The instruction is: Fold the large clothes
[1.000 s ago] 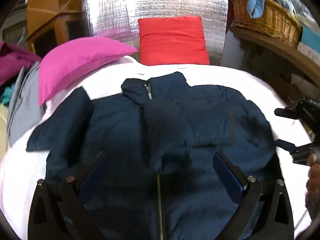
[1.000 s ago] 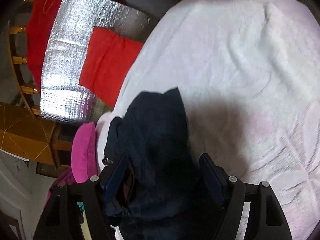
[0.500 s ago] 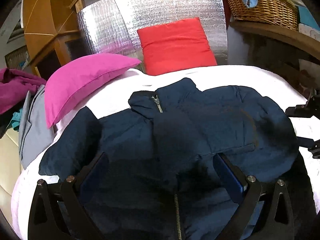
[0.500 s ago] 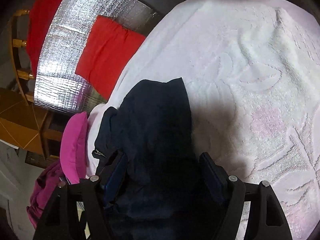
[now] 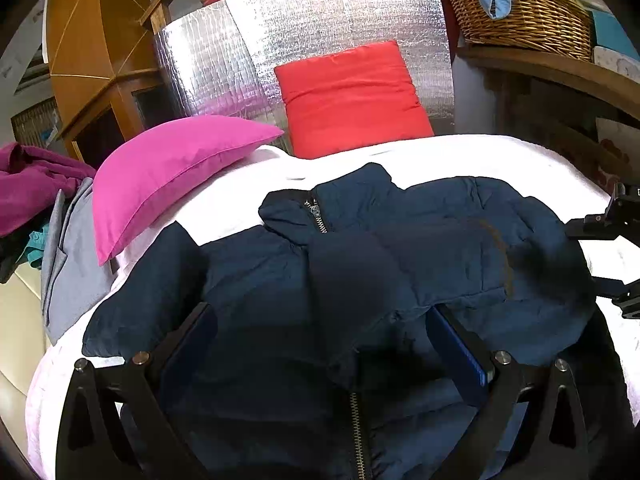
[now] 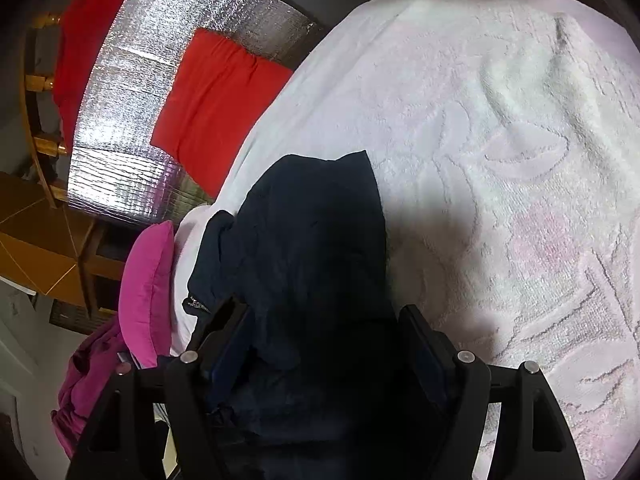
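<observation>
while both sets of tongs stand spread with nothing clamped, the left tongs [image 5: 320,344] hover over the zipper of the navy jacket [image 5: 360,280], and the right tongs [image 6: 320,344] straddle its folded-in sleeve [image 6: 312,240] at the jacket's right edge. the jacket lies front up on the white bed cover [image 6: 500,160], collar toward the red cushion [image 5: 352,96], pink pillow [image 5: 168,168] off its left shoulder. the padded fabric looks springy; released loosely, the sleeve may well slide back out.
</observation>
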Demonstrator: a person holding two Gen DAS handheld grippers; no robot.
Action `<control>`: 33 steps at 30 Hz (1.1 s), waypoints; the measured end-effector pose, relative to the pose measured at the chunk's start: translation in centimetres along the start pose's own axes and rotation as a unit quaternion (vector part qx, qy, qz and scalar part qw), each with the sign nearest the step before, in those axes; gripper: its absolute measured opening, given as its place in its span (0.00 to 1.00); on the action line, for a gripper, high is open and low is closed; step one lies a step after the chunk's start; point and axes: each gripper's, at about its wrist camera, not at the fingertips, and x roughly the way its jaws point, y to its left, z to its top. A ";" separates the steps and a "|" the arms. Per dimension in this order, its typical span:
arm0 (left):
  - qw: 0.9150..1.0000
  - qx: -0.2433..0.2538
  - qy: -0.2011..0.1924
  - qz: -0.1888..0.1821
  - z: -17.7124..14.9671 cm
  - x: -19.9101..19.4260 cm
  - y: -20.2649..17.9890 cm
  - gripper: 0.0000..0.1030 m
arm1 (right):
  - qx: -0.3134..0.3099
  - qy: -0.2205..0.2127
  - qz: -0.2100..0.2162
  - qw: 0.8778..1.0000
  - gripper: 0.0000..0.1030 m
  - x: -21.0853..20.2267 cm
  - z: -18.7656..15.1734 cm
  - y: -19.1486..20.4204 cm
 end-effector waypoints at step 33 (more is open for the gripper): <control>1.000 -0.004 0.003 -0.009 -0.1 0.1 -0.2 1.00 | 0.009 -0.001 0.004 1.000 0.74 -0.1 0.1 0.0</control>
